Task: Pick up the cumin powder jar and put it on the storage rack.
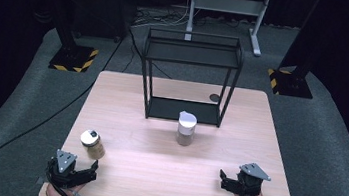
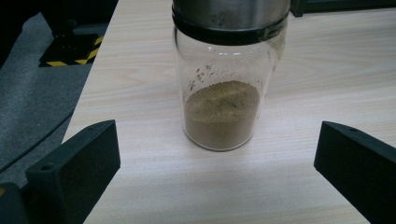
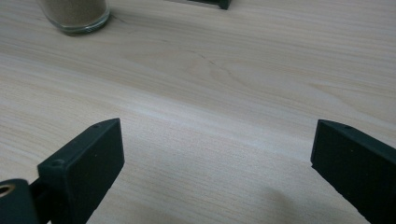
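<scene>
The left gripper had its fingers spread wide, the jar standing just ahead of them, untouched. The right gripper gaped over bare table.

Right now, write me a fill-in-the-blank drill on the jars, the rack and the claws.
1. The left claw faces a glass jar partly filled with brown ____.
2. Both claws, left and right, stand ____.
3. The white-capped jar stands just in front of the black ____.
4. All of it rests on a ____ table.

Missing words: powder; open; rack; wooden
</scene>
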Action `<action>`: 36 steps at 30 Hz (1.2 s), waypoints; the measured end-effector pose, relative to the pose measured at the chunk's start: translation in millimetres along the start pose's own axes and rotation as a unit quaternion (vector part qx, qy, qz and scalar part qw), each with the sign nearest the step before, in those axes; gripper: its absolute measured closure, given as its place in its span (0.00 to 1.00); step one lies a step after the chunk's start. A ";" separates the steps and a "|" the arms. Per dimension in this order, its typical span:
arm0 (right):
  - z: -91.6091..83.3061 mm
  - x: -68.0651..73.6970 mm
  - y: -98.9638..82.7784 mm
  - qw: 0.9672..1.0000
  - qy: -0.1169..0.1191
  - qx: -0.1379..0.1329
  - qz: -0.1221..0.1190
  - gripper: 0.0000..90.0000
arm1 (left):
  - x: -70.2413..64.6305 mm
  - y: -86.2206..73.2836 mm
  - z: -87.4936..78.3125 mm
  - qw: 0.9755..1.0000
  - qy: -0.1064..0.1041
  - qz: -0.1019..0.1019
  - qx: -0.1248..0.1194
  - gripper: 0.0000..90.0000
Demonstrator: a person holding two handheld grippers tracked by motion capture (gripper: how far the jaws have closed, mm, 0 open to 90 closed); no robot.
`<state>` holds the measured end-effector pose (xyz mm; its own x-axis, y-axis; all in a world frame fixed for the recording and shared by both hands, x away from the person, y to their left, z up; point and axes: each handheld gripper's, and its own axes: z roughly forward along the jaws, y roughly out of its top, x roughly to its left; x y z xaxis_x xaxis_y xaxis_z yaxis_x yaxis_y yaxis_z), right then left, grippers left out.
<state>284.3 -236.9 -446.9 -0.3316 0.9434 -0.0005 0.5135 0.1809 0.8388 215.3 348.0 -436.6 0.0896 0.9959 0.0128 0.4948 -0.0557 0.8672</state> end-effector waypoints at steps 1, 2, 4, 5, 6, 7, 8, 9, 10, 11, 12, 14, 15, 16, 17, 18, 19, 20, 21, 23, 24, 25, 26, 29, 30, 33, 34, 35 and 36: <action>-0.2 -0.1 -0.2 1.000 0.000 -0.001 0.001 0.02 | -0.5 0.3 0.3 1.000 0.000 0.001 0.001 0.00; -0.2 -0.2 -0.6 1.000 0.000 -0.002 0.002 0.02 | -1.7 0.4 0.5 1.000 0.002 0.002 0.001 0.00; -0.2 -0.2 -0.6 1.000 0.000 -0.002 0.003 0.02 | -2.7 1.0 0.8 1.000 0.002 0.005 0.002 0.00; -0.4 0.0 -0.5 1.000 0.000 -0.001 0.003 0.02 | -3.1 1.3 1.3 1.000 0.002 0.006 0.002 0.00; -0.3 0.1 -0.4 1.000 0.000 -0.001 0.001 0.02 | -3.9 3.0 2.4 1.000 0.002 0.010 0.006 0.00; -0.3 0.2 -0.3 1.000 -0.001 -0.001 0.001 0.02 | -4.2 3.1 2.9 1.000 0.002 0.010 0.006 0.00; -0.3 0.1 -0.4 1.000 0.000 -0.001 0.001 0.02 | -3.9 3.4 3.6 1.000 0.002 0.009 0.007 0.00; -0.5 0.0 -0.7 1.000 0.000 -0.002 0.002 0.02 | -4.1 3.4 4.5 1.000 0.003 0.008 0.007 0.00; -0.5 0.0 -0.8 1.000 0.000 -0.002 0.002 0.02 | -4.1 3.4 4.5 1.000 0.003 0.008 0.007 0.00; -0.5 -0.1 -0.8 1.000 0.000 -0.002 0.002 0.02 | -4.3 4.0 6.8 1.000 0.004 0.006 0.010 0.00; -0.5 -0.1 -0.8 1.000 0.000 -0.002 0.002 0.02 | -4.3 4.0 6.8 1.000 0.004 0.006 0.010 0.00; -0.5 -0.1 -0.8 1.000 0.001 -0.002 0.001 0.01 | -4.9 4.2 9.7 1.000 0.005 0.004 0.010 0.00; -0.6 -0.3 -1.0 1.000 0.001 -0.003 0.000 0.01 | -5.2 5.0 12.3 1.000 0.004 0.002 0.010 0.00; -0.5 -0.4 -0.9 1.000 0.002 -0.003 0.000 0.01 | -5.1 6.4 14.4 1.000 0.003 0.003 0.011 0.00; -0.5 -0.4 -0.9 1.000 0.002 -0.003 0.000 0.01 | -5.1 6.4 14.4 1.000 0.003 0.003 0.011 0.00; -0.4 -0.6 -0.6 1.000 0.002 -0.002 0.000 0.01 | -5.8 7.4 16.5 1.000 0.004 0.004 0.010 0.00; -0.5 -0.5 -0.7 1.000 0.002 -0.002 0.000 0.01 | -6.1 8.8 18.4 1.000 0.004 0.004 0.011 0.00; -0.5 -0.5 -0.9 1.000 0.002 -0.002 -0.001 0.01 | -6.2 9.6 20.3 1.000 0.004 0.003 0.009 0.00; -0.6 -0.6 -0.9 1.000 0.002 -0.003 -0.001 0.01 | -6.7 11.0 22.1 1.000 0.006 0.004 0.010 0.00; -0.5 -0.8 -0.8 1.000 0.003 -0.002 0.000 0.01 | -6.9 13.9 26.9 1.000 0.008 0.004 0.010 0.00; -0.6 -0.9 -1.1 1.000 0.003 -0.003 0.000 0.01 | -7.7 14.7 28.8 1.000 0.010 0.004 0.009 0.00; -0.7 -0.8 -1.1 1.000 0.003 -0.003 0.000 0.01 | -7.7 15.8 30.8 1.000 0.010 0.003 0.009 0.00; -0.5 -0.7 -0.8 1.000 0.002 -0.002 0.000 0.01 | -7.1 16.4 32.4 1.000 0.010 0.003 0.009 0.00; -0.3 -1.1 -0.4 1.000 0.004 -0.001 0.000 0.01 | -6.3 19.7 38.0 1.000 0.011 0.002 0.009 0.00; -0.3 -1.1 -0.4 1.000 0.004 -0.001 0.000 0.01 | -5.6 20.9 39.6 1.000 0.011 0.002 0.009 0.00; -0.3 -1.1 -0.4 1.000 0.004 -0.001 0.000 0.01 | -5.1 23.9 44.5 1.000 0.011 0.003 0.007 0.00; -0.2 -1.2 -0.5 1.000 0.004 -0.001 0.000 0.01 | -4.4 25.0 45.5 1.000 0.009 0.004 0.007 0.00; -0.1 -1.3 -0.3 1.000 0.004 -0.001 0.001 0.01 | -4.9 25.4 47.4 1.000 0.010 0.004 0.005 0.00; 0.1 -1.4 0.0 1.000 0.004 0.000 0.001 0.01 | -4.9 25.8 48.7 1.000 0.011 0.005 0.003 0.00</action>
<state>284.8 -238.2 -447.0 -0.3372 0.9414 0.0059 0.5140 0.1789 0.8389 269.7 338.2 -438.5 0.0753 0.9967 0.0316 0.4991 -0.0651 0.8641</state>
